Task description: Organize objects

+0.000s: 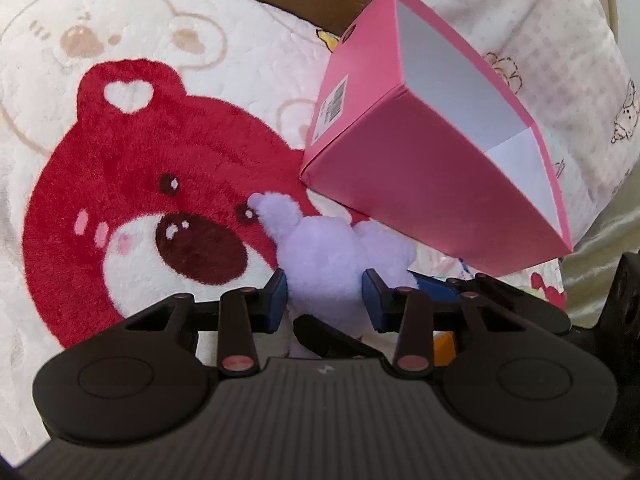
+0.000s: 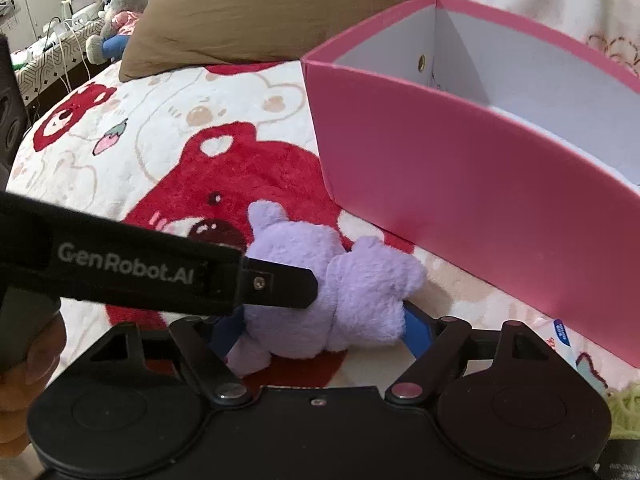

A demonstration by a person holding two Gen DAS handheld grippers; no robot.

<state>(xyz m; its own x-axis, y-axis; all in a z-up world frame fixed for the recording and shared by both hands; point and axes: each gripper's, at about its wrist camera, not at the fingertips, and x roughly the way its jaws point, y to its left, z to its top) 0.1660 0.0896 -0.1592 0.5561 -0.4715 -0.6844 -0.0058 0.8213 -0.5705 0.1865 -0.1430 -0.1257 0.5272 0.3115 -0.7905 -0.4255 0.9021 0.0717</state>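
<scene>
Bear-print blanket (image 1: 132,168) covering whole bed, edges running out of frame. Pink box (image 1: 404,184) sitting at 2 o'clock of toy, open top showing white inside; floor mostly hidden in both views. Brown pillow (image 2: 256,12) lying at 12 o'clock, cropped. Lilac plush toy (image 1: 324,264) lying on blanket; face not showing. Left gripper (image 1: 325,296) pinching toy, jaws narrow. Right gripper (image 2: 324,330) straddling toy, jaws wide, pads touching fur; firm grip hard to judge.
</scene>
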